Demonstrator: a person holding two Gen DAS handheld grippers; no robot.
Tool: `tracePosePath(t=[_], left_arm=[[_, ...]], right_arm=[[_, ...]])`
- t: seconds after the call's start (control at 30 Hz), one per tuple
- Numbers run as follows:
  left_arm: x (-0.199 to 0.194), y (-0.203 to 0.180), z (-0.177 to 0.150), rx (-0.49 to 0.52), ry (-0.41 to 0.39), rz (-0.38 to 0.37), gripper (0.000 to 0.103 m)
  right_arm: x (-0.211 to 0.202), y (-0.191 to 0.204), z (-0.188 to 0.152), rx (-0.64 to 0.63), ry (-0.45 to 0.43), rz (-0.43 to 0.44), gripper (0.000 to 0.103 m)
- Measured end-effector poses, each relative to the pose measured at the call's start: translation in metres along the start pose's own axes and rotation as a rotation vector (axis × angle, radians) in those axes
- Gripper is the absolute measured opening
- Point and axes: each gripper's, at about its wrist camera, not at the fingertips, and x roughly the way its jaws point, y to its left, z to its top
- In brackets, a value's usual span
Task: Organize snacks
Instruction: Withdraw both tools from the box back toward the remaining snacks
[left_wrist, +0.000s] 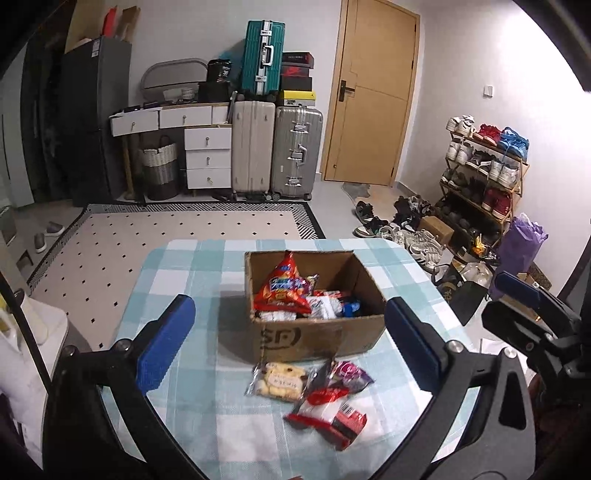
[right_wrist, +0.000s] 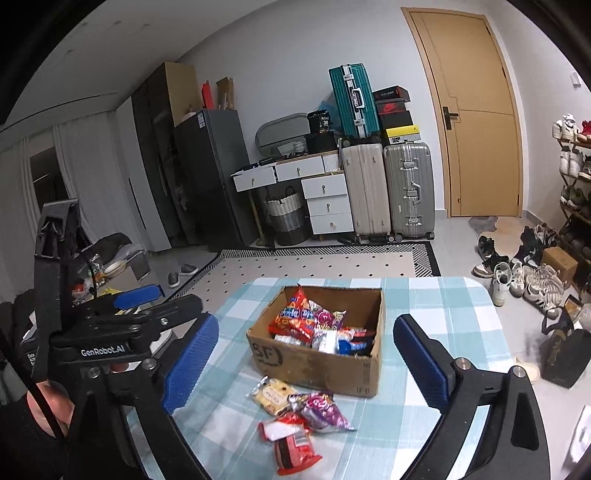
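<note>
A table (left_wrist: 177, 417) draped in a blue-and-white checked cloth bears an open cardboard box (left_wrist: 317, 338) (its front marked with dark printed letters) stuffed with snack packets, a red bag (left_wrist: 282, 288) topmost. Just before the box, on the cloth, lie three loose packets: a yellow biscuit pack (left_wrist: 277, 380), a purple packet (left_wrist: 345, 373) and a red-and-white packet (left_wrist: 327, 413), bunched together. The left gripper (left_wrist: 291, 341) and the right gripper (right_wrist: 306, 363) both hover above the table, jaws spread wide, holding nothing.
</note>
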Motion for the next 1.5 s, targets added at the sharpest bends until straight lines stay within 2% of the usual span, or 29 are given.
tracePosePath(t=[0.3,0.63,1.1,1.5], left_arm=[[-0.007,0.008,-0.044,-0.029,0.027,0.004,0.102],[0.022,0.018,-0.096,-0.091,0.117,-0.003,0.102],[0.058,0.028,-0.156,-0.120,0.201,-0.002,0.102],[0.075,0.040,-0.177,-0.154,0.254,-0.016,0.102]], right_arm=[[-0.009,-0.001,-0.038,0.036,0.030,-0.009,0.101],[-0.004,0.000,-0.087,0.035,0.082,-0.019,0.101],[0.043,0.002,-0.151,0.025,0.225,0.006,0.101],[0.096,0.009,-0.181,-0.012,0.341,0.028,0.099]])
